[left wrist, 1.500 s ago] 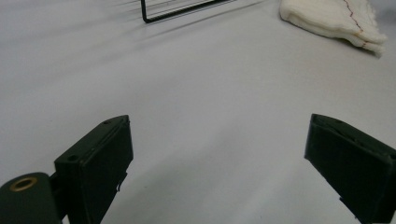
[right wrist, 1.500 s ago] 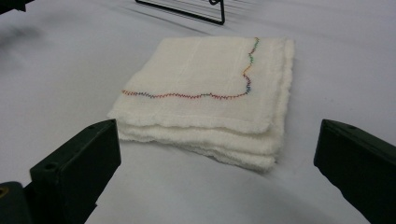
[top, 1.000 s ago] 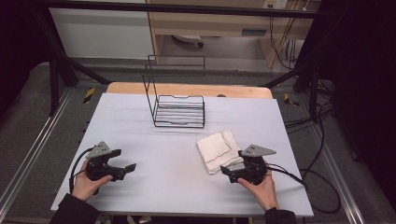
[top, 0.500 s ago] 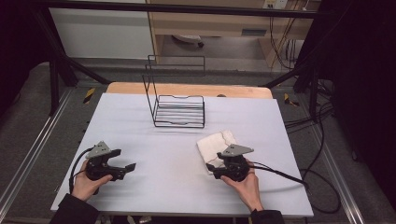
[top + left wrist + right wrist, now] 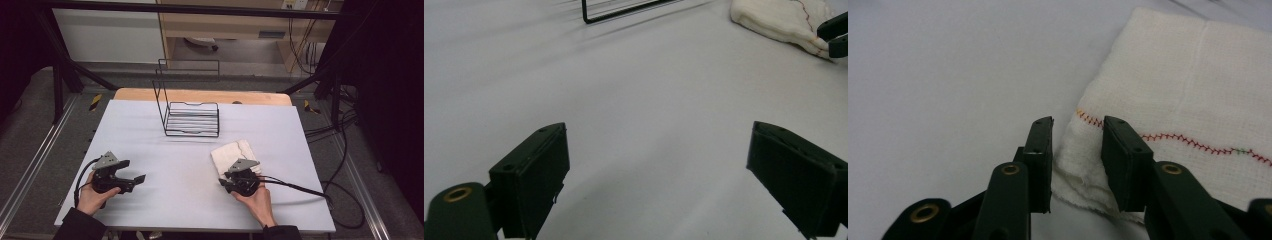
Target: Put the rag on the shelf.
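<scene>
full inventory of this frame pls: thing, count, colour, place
table cover: 1, pale grey-white, spread over the table
table top: 1, light wood, a strip shows along the far edge
wire rack: 1, black, far centre of the cover
folded cloth: 1, white with a red stitched seam, right of centre, its near corner between the right tongs' jaws
left tongs: 1, black, near left, jaws wide apart over bare cover
right tongs: 1, black, near right, jaws have just been closing around the cloth corner
hands: 2, near edge, one on each tongs
</scene>
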Demonstrator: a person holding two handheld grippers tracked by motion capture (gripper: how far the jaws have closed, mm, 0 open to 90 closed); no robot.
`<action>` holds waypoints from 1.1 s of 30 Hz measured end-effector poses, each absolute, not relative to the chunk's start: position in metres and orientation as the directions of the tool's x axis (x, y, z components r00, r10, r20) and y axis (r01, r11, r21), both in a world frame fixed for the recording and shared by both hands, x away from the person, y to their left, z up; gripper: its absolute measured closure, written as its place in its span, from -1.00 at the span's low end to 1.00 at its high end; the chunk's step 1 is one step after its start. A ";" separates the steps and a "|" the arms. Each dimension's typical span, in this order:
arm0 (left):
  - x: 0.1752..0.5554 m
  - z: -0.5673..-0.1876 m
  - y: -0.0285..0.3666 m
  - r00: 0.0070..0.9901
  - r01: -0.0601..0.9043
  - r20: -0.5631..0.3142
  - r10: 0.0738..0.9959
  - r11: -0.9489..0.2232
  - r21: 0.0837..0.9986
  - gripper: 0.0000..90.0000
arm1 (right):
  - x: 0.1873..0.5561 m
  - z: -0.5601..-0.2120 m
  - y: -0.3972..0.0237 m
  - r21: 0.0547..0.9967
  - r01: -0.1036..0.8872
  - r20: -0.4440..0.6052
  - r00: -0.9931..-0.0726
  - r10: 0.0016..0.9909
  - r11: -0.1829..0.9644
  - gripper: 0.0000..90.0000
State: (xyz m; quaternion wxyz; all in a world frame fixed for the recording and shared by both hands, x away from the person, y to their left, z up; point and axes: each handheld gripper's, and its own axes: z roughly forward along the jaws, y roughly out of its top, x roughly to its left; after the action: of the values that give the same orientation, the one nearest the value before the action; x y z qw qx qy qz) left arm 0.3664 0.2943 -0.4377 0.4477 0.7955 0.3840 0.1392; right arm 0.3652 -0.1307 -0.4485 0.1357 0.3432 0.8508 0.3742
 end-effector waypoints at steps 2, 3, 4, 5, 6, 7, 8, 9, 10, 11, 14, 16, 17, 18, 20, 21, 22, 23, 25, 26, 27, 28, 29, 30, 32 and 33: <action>0.367 -0.438 0.294 0.665 0.488 -0.124 0.736 -0.304 0.818 -0.78 | 0.365 -0.449 -0.131 0.730 0.479 0.019 -0.728 0.686 0.488 0.49; 0.367 -0.438 0.294 0.665 0.489 -0.125 0.737 -0.302 0.818 -0.78 | 0.365 -0.449 -0.130 0.731 0.472 0.009 -0.728 0.685 0.492 0.50; 0.367 -0.438 0.294 0.666 0.489 -0.124 0.736 -0.304 0.818 -0.78 | 0.364 -0.450 -0.130 0.732 0.470 0.006 -0.728 0.686 0.493 0.51; 0.367 -0.438 0.294 0.666 0.489 -0.124 0.736 -0.304 0.818 -0.78 | 0.363 -0.450 -0.129 0.729 0.465 -0.009 -0.728 0.686 0.502 0.50; 0.366 -0.438 0.294 0.664 0.489 -0.125 0.737 -0.302 0.819 -0.78 | 0.363 -0.450 -0.129 0.729 0.465 -0.009 -0.728 0.686 0.502 0.50; 0.366 -0.438 0.294 0.664 0.489 -0.125 0.737 -0.301 0.819 -0.78 | 0.361 -0.449 -0.125 0.721 0.449 -0.040 -0.734 0.678 0.528 0.44; 0.367 -0.438 0.294 0.664 0.489 -0.125 0.737 -0.302 0.818 -0.77 | 0.360 -0.450 -0.123 0.717 0.431 -0.070 -0.737 0.673 0.547 0.45; 0.367 -0.438 0.294 0.664 0.489 -0.125 0.737 -0.302 0.818 -0.77 | 0.360 -0.450 -0.123 0.717 0.431 -0.070 -0.737 0.673 0.547 0.45; 0.367 -0.438 0.294 0.664 0.490 -0.126 0.737 -0.301 0.818 -0.77 | 0.359 -0.450 -0.120 0.707 0.412 -0.111 -0.738 0.666 0.575 0.52; 0.366 -0.438 0.294 0.664 0.490 -0.126 0.737 -0.302 0.818 -0.77 | 0.359 -0.450 -0.120 0.706 0.414 -0.116 -0.733 0.670 0.575 0.57; 0.366 -0.438 0.294 0.663 0.490 -0.127 0.737 -0.300 0.818 -0.77 | 0.360 -0.449 -0.121 0.704 0.410 -0.128 -0.730 0.672 0.580 0.70; 0.366 -0.438 0.294 0.663 0.491 -0.127 0.738 -0.300 0.818 -0.77 | 0.360 -0.449 -0.121 0.703 0.405 -0.134 -0.732 0.668 0.584 0.79; 0.366 -0.438 0.294 0.663 0.491 -0.127 0.738 -0.300 0.818 -0.77 | 0.361 -0.449 -0.122 0.704 0.410 -0.127 -0.731 0.671 0.580 0.83; 0.366 -0.438 0.294 0.662 0.491 -0.128 0.738 -0.299 0.818 -0.77 | 0.361 -0.449 -0.122 0.704 0.410 -0.127 -0.731 0.671 0.580 0.83; 0.366 -0.437 0.294 0.661 0.491 -0.129 0.739 -0.296 0.820 -0.77 | 0.363 -0.447 -0.122 0.702 0.436 -0.098 -0.724 0.683 0.563 0.87; 0.366 -0.437 0.294 0.661 0.491 -0.130 0.739 -0.295 0.820 -0.77 | 0.363 -0.447 -0.123 0.702 0.439 -0.093 -0.724 0.683 0.561 0.88; 0.366 -0.437 0.295 0.660 0.491 -0.131 0.739 -0.294 0.820 -0.77 | 0.364 -0.446 -0.123 0.703 0.442 -0.087 -0.724 0.685 0.557 0.88; 0.366 -0.437 0.295 0.660 0.491 -0.131 0.739 -0.294 0.820 -0.77 | 0.364 -0.446 -0.123 0.704 0.443 -0.086 -0.723 0.686 0.555 0.89; 0.367 -0.437 0.295 0.660 0.493 -0.131 0.740 -0.295 0.819 -0.77 | 0.363 -0.444 -0.124 0.710 0.442 -0.077 -0.726 0.683 0.549 0.89; 0.367 -0.437 0.295 0.660 0.493 -0.131 0.740 -0.295 0.819 -0.77 | 0.363 -0.443 -0.124 0.715 0.445 -0.064 -0.726 0.685 0.539 0.90; 0.367 -0.437 0.295 0.660 0.492 -0.131 0.740 -0.295 0.819 -0.77 | 0.363 -0.441 -0.124 0.719 0.448 -0.051 -0.729 0.683 0.532 0.90; 0.367 -0.437 0.295 0.660 0.492 -0.131 0.740 -0.294 0.819 -0.77 | 0.362 -0.439 -0.125 0.724 0.451 -0.037 -0.731 0.682 0.523 0.90; 0.367 -0.437 0.295 0.660 0.492 -0.131 0.740 -0.294 0.819 -0.77 | 0.362 -0.438 -0.125 0.725 0.454 -0.024 -0.734 0.679 0.518 0.90; 0.367 -0.437 0.295 0.660 0.492 -0.131 0.740 -0.294 0.819 -0.76 | 0.362 -0.437 -0.125 0.728 0.456 -0.014 -0.737 0.676 0.512 0.90; 0.367 -0.437 0.295 0.660 0.493 -0.131 0.740 -0.293 0.819 -0.76 | 0.360 -0.435 -0.125 0.731 0.465 0.018 -0.744 0.667 0.499 0.90; 0.366 -0.437 0.295 0.660 0.492 -0.131 0.740 -0.293 0.819 -0.76 | 0.360 -0.434 -0.125 0.734 0.470 0.035 -0.747 0.664 0.490 0.90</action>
State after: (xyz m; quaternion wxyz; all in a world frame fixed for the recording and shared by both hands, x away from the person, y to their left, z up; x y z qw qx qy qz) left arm 0.3664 0.2946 -0.4370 0.4496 0.7923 0.3889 0.1378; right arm 0.3598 -0.1245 -0.4342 0.1275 0.3322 0.8536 0.3805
